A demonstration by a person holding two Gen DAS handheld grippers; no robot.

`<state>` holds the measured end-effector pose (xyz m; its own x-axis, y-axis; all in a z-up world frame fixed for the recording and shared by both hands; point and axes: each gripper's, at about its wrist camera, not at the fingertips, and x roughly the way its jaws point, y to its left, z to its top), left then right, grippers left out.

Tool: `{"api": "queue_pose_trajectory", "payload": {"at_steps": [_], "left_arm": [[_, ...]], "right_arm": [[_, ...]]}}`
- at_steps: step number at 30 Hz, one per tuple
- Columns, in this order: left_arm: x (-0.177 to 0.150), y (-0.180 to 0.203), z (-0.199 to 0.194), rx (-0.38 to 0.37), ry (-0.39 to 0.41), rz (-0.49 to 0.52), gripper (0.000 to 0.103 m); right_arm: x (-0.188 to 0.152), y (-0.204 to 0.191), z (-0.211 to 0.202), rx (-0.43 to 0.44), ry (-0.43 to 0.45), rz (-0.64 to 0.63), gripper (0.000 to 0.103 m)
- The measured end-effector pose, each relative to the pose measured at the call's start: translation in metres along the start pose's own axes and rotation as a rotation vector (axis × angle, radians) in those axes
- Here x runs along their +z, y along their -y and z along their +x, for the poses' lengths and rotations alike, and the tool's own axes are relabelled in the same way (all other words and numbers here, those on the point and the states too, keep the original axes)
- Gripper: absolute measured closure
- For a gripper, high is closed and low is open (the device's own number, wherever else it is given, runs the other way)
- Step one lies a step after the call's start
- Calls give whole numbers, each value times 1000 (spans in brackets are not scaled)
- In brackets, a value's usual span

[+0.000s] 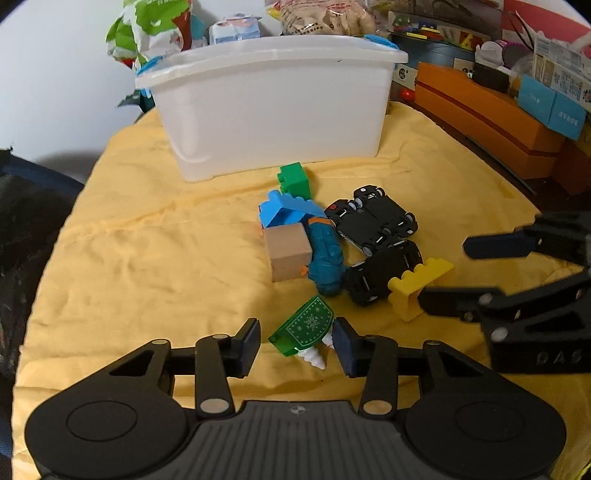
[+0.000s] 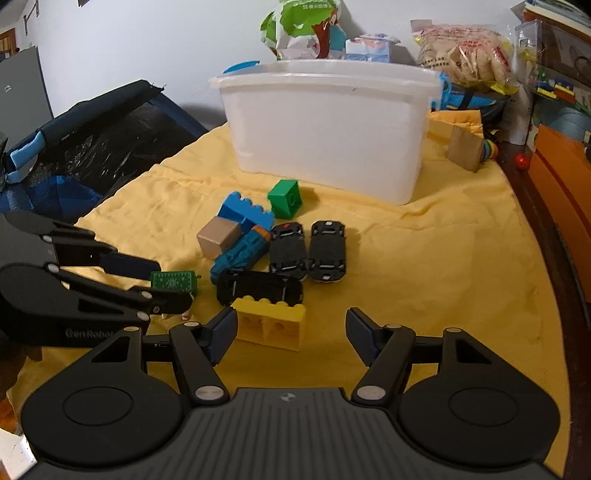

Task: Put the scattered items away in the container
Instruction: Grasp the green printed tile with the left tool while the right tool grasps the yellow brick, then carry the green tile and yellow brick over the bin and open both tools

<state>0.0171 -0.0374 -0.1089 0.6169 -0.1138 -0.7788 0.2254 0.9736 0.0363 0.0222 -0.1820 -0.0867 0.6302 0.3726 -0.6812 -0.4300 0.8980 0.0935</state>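
Note:
A white plastic bin stands at the far side of a yellow cloth. In front of it lie a green brick, a blue brick, a wooden cube, a teal toy and three overturned black toy cars. My left gripper is open around a green patterned toy with a white screw tip; the right pad is at its edge and the left pad is apart. My right gripper is open, with a yellow brick between its fingers, close to the left pad.
Snack bags and a carton stand behind the bin. A wooden block lies right of the bin. Orange boxes line the right edge. A black and blue bag sits off the cloth's left side.

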Motion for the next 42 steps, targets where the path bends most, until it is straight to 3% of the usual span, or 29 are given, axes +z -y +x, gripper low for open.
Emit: {"api": "queue_pose_trajectory", "payload": {"at_steps": [8, 12, 16, 21, 34, 42], "left_arm": [[2, 0, 8, -40, -13, -4, 54], [-2, -3, 13, -12, -3, -1, 54], [0, -6, 12, -20, 4, -7, 57], [1, -10, 13, -39, 4, -21, 57], [24, -23, -17, -30, 68, -44, 58], [87, -53, -52, 25, 161, -89, 58]], "right_arm": [[-4, -2, 10, 3, -11, 19, 35], [-5, -6, 13, 5, -4, 0, 36], [-4, -11, 19, 33, -18, -26, 59], [-1, -8, 20, 63, -24, 0, 69], [11, 3, -11, 22, 56, 34, 69], [66, 9, -30, 1, 176, 69, 69]]}}
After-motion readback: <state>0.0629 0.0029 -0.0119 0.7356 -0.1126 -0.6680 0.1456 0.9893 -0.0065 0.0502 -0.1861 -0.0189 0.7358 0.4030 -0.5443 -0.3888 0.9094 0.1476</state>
